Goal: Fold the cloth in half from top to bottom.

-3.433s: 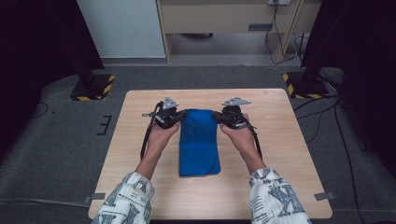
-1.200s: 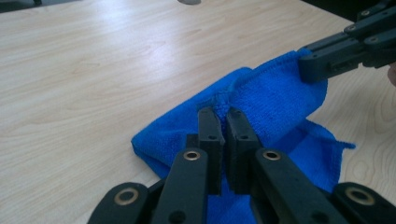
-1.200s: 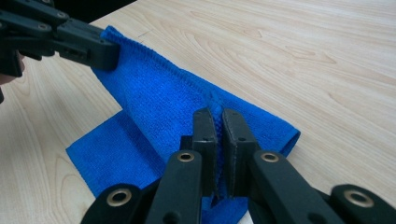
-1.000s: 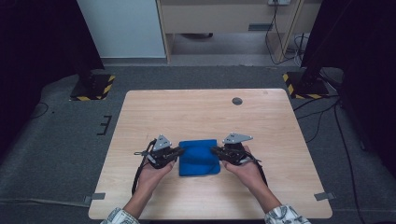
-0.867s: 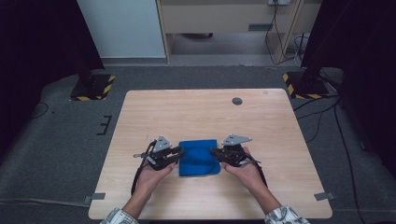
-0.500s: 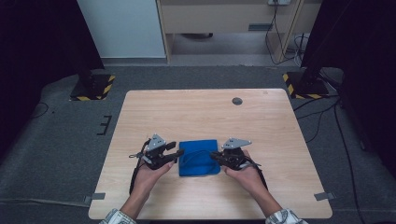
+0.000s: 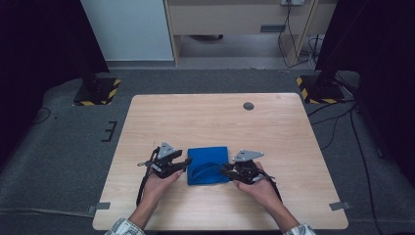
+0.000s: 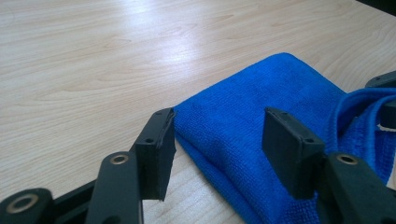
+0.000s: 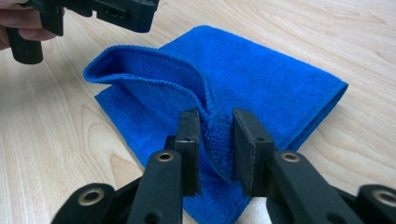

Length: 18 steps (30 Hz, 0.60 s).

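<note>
A blue cloth (image 7: 208,164) lies folded on the wooden table (image 7: 215,117), near its front edge. My left gripper (image 7: 187,161) rests at the cloth's left side. In the left gripper view its jaws (image 8: 217,149) have just been opening and stand wide, with the cloth's corner (image 8: 261,98) lying loose between them. My right gripper (image 7: 225,169) is at the cloth's right side. Its jaws (image 9: 217,140) have just been opening too. A raised fold of the cloth (image 9: 261,79) still stands between its pads, no longer pinched. The left gripper (image 9: 116,11) shows at the top of the right gripper view.
A small dark round disc (image 7: 248,105) sits at the back of the table. Bare wood lies behind and beside the cloth. Two dark stands with yellow-black bases (image 7: 98,93) (image 7: 318,88) flank the table's far corners on the grey floor.
The cloth, long earlier, is now folded to half its length nearer the front edge. In the last second both grippers' jaws have opened, and the left one has slid slightly left off the cloth.
</note>
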Each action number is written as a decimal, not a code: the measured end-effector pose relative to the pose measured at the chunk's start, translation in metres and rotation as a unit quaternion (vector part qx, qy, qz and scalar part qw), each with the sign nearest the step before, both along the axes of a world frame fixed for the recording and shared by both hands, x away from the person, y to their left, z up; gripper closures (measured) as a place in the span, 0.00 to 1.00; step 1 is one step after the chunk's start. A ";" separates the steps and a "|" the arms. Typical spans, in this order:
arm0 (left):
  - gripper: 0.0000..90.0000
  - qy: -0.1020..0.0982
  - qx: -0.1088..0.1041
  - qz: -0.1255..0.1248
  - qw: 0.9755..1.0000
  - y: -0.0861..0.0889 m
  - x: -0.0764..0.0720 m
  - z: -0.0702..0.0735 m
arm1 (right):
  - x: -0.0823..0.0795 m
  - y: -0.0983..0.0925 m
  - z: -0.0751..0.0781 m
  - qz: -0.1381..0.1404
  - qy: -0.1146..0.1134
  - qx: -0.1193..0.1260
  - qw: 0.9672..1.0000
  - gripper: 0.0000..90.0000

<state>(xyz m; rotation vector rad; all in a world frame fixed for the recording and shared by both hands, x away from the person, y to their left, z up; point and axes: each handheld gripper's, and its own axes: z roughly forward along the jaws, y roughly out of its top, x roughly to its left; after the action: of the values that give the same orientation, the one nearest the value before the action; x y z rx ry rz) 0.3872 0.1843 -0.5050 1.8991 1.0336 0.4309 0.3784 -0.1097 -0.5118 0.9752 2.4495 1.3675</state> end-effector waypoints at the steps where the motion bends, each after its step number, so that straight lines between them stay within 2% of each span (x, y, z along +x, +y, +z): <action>1: 0.48 0.000 0.002 -0.002 1.000 -0.001 -0.001 -0.001 | -0.001 0.000 0.000 -0.001 0.001 -0.001 1.000 0.76; 10: 0.44 0.002 0.023 -0.016 1.000 -0.011 -0.007 -0.006 | -0.007 -0.003 -0.003 -0.004 0.011 -0.011 1.000 0.65; 14: 0.40 0.000 0.032 -0.013 0.999 -0.011 -0.009 -0.006 | -0.011 -0.003 -0.005 -0.005 0.017 -0.017 1.000 0.58; 18: 0.33 0.006 0.039 -0.010 0.999 -0.012 -0.011 -0.009 | -0.014 -0.003 -0.007 -0.001 0.019 -0.025 1.000 0.49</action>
<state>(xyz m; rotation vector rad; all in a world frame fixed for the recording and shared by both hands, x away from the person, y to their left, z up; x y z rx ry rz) 0.3766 0.1722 -0.5135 1.9816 1.0193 0.4540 0.3643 -0.1126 -0.5184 1.0014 2.4962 1.2934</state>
